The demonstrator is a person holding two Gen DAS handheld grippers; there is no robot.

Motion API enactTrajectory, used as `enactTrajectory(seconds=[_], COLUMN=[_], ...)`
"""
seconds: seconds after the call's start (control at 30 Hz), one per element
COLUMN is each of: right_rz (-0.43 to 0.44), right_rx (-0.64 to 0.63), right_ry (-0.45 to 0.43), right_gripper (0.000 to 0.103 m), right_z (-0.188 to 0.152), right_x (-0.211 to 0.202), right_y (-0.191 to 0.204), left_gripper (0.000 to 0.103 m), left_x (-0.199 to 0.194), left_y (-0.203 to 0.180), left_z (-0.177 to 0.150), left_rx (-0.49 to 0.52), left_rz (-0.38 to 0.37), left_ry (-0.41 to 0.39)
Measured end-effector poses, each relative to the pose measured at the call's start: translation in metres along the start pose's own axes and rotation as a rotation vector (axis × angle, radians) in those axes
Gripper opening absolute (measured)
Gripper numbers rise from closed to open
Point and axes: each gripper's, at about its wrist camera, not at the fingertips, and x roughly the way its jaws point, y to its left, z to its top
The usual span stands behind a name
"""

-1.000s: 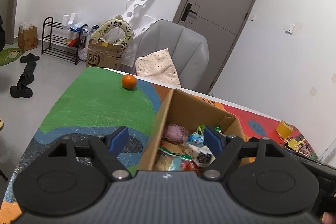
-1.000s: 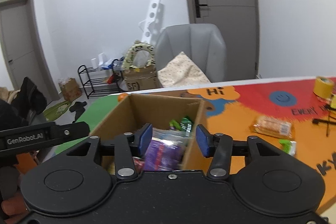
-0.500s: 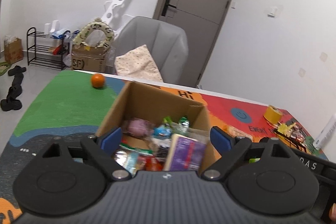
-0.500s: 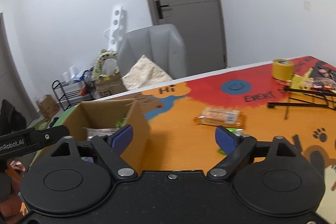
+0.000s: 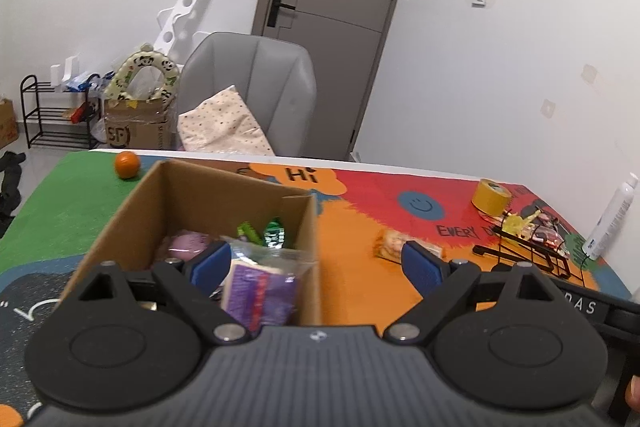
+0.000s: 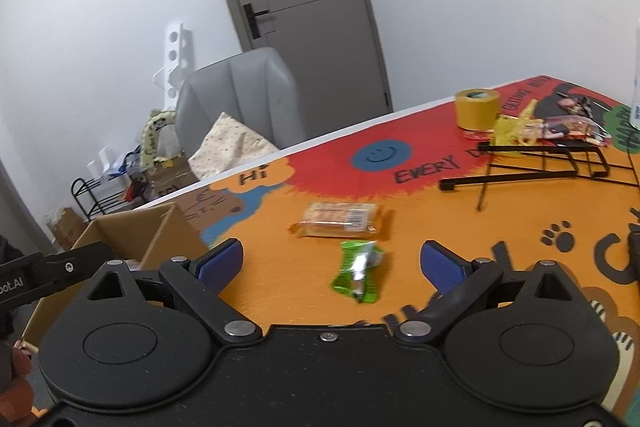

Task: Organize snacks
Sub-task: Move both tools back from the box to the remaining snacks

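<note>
The purple packet (image 5: pixel 260 293) is now seen standing inside the cardboard box (image 5: pixel 132 215), leaning near the box's right wall among the other wrapped snacks. A second ago it was framed between the right gripper's pads over the box; it is no longer there, so it is judged to have been dropped in. Two snacks are left out on the mat (image 6: pixel 420 247): a green-wrapped sweet (image 6: pixel 358 271) and, just beyond it, a clear-wrapped biscuit pack (image 6: pixel 340 219), near each other but not touching.

The right gripper (image 6: pixel 332 263) has been swung away from the box, which now sits at the left edge of its view, and is pointed over the green sweet. Its jaws are opening, already wide, with nothing pressed between the pads; the sweet is seen through the gap but lies on the mat below.

The left gripper (image 5: pixel 316 265) has also been shifted rightward, so that the box's right wall falls between its pads. Its fingers are spread wide and nothing is gripped.

One more snack is thus judged stored, and the green sweet is the likely next pick. Farther off, a roll of yellow tape (image 6: pixel 478 109), a black wire stand (image 6: pixel 560 163) and an orange (image 5: pixel 127 165) are left untouched.
</note>
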Motion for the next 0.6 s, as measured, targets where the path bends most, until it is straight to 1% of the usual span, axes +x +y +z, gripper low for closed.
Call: enactTrajectory(seconds=[0.2,0.47,0.6], right_rz=[-0.021,-0.034,-0.030], right_rx=[0.059,0.086,0.081], right_ry=[0.005,0.034,0.066], right_gripper=[0.098,0.096,0.089], right_z=[0.003,0.001,0.000], right_x=[0.004,0.020,0.035], right_y=[-0.032,-0.053,-0.055], left_gripper=[0.091,0.091,0.089], left_x=[0.013,0.032,0.045], left_y=[-0.023,-0.050,-0.055], left_z=[0.000,-0.001,-0.002], left_rx=[0.026,0.062,0.064], left_rz=[-0.020,-0.049,-0.067], left_ry=[0.011,0.033,0.056])
